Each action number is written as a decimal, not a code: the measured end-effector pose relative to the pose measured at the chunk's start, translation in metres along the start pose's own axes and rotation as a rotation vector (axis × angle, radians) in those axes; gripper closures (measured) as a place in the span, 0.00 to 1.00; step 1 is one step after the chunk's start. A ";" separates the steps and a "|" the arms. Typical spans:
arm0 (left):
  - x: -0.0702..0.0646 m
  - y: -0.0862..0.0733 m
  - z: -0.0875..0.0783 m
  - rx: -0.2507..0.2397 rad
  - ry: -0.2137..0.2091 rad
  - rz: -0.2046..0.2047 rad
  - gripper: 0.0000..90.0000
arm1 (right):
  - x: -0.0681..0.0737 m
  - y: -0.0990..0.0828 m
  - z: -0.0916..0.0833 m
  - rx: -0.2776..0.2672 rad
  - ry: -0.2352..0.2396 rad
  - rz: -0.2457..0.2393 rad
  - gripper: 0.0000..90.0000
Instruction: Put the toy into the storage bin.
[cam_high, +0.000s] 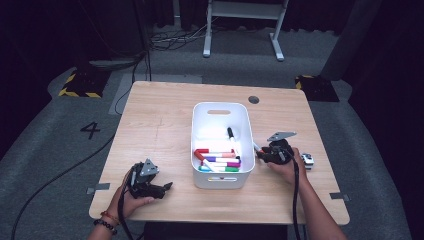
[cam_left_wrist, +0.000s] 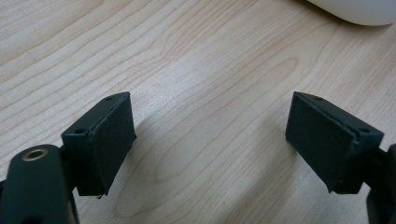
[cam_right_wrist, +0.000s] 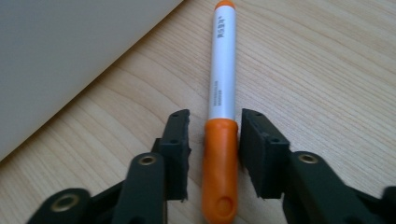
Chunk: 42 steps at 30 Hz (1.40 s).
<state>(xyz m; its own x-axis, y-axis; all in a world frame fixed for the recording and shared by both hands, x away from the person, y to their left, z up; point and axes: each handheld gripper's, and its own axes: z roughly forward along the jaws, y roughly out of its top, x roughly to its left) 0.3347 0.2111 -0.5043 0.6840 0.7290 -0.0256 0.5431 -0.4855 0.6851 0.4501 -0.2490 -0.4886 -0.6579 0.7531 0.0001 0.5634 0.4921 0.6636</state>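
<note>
My right claw (cam_right_wrist: 212, 140) straddles orange marker (cam_right_wrist: 221, 116) lying on counter (cam_high: 160, 125) just beside white bin (cam_high: 220, 145); narrow gap, pads not visibly pressing, likely lining up for pickup. Bin holds other markers (cam_high: 220, 160), so this one probably joins them. My left claw (cam_left_wrist: 210, 140) rests wide and empty on counter, waiting.

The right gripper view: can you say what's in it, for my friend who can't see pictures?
An orange marker with a white middle lies on a wooden table, and the right gripper has one black jaw on each side of its orange cap, with small gaps left. A white bin sits at the upper left.
</note>
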 end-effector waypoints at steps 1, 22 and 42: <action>0.000 0.000 0.000 0.000 -0.001 0.000 0.18 | 0.000 -0.001 0.000 -0.012 0.007 -0.002 0.79; 0.000 0.000 0.000 0.002 -0.002 -0.002 0.18 | -0.002 -0.004 -0.026 -0.085 -0.011 -0.007 0.82; 0.000 0.000 0.000 0.001 0.002 0.003 0.18 | -0.004 0.000 -0.080 -0.260 0.012 -0.009 0.82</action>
<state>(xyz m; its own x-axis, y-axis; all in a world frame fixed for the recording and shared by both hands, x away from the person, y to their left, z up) 0.3348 0.2113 -0.5041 0.6845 0.7287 -0.0218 0.5415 -0.4883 0.6844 0.4127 -0.2869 -0.4288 -0.6692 0.7431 0.0015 0.4115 0.3689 0.8334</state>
